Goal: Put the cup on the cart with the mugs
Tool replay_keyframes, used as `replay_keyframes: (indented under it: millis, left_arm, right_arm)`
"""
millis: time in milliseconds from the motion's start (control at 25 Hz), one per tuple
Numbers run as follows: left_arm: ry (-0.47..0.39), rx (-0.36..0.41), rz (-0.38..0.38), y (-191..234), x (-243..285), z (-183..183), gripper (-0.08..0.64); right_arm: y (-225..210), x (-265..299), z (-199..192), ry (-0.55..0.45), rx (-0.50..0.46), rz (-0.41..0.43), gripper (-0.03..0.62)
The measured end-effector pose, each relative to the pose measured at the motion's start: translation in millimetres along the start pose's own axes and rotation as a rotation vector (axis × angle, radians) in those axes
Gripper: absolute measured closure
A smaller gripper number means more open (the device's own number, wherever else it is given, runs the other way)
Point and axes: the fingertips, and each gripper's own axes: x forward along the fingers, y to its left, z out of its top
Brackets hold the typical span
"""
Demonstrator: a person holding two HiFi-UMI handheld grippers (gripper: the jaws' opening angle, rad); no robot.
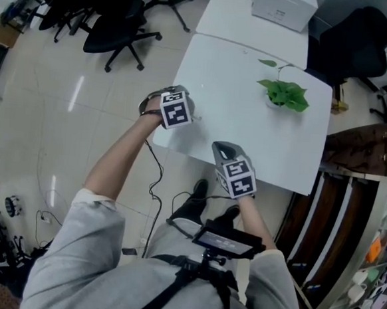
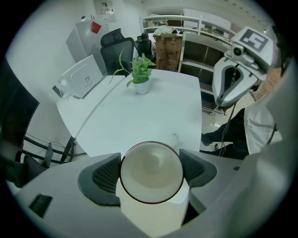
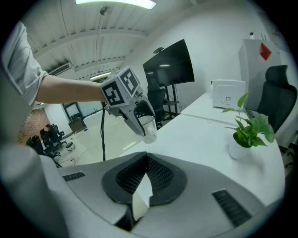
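cup (image 3: 149,128): empty, gripped by left gripper (image 2: 152,171) | right gripper (image 3: 145,167): jaws together, nothing between | pot (image 2: 141,88): green plant (image 2: 140,69)

The off-white dark-rimmed cup (image 2: 151,174) looks smooth, with a faint satin sheen. The left gripper (image 2: 151,162) is matt grey plastic, and its dark pads (image 2: 104,175) are finely ribbed. The white tabletop (image 2: 139,116) is smooth and matt. The pale tiled floor (image 1: 50,106) is glossy.
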Motion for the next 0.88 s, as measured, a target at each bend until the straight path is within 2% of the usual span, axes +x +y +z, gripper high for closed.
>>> replay_keyframes:
  millis: [280, 400, 640, 880]
  left_arm:
    - [-0.039, 0.120, 0.029, -15, -47, 43, 0.160]
    - [-0.047, 0.196, 0.017, -24, -57, 64, 0.158]
    - [-0.070, 0.360, -0.036, -48, -65, 113, 0.158]
    - [-0.106, 0.521, -0.093, -95, -66, 181, 0.158]
  right_arm:
    - [-6, -21, 4, -0.030, 0.001, -0.043, 0.586]
    - [-14, -37, 5, -0.050, 0.039, -0.081, 0.586]
    - [-44, -82, -1, -0.094, 0.121, -0.207, 0.586]
    - [-77, -142, -34, -0.139, 0.233, -0.342, 0.586]
